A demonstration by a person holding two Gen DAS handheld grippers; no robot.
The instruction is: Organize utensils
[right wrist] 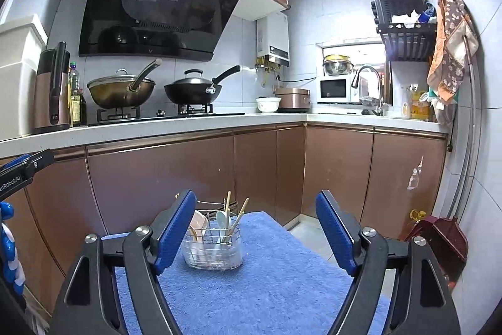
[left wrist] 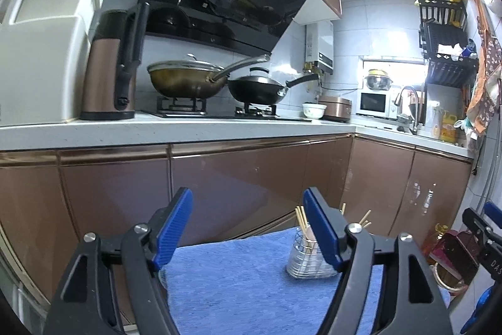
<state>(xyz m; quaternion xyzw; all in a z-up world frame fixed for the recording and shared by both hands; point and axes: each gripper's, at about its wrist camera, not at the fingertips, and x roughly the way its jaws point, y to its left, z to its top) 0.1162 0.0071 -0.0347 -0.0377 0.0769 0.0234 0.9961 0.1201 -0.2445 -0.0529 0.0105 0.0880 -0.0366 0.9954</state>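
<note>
A clear utensil holder with a wire rack (right wrist: 215,247) stands at the far end of a blue towel (right wrist: 266,281). It holds wooden chopsticks (right wrist: 241,214), a pale spoon (right wrist: 222,218) and a light wooden spatula (right wrist: 197,225). In the left wrist view the same holder (left wrist: 309,256) shows partly behind my right-hand finger (left wrist: 323,228). My left gripper (left wrist: 248,228) is open and empty, well back from the holder. My right gripper (right wrist: 255,233) is also open with nothing between its blue pads. The other gripper's edge shows at the right (left wrist: 483,237).
Brown cabinet doors (right wrist: 188,175) stand just behind the towel-covered surface. The worktop above carries a kettle (right wrist: 53,90), two woks (right wrist: 125,90) on the hob, a bowl (right wrist: 268,104), a rice cooker and a microwave (right wrist: 335,88). A red dustpan (right wrist: 439,240) leans on the floor at the right.
</note>
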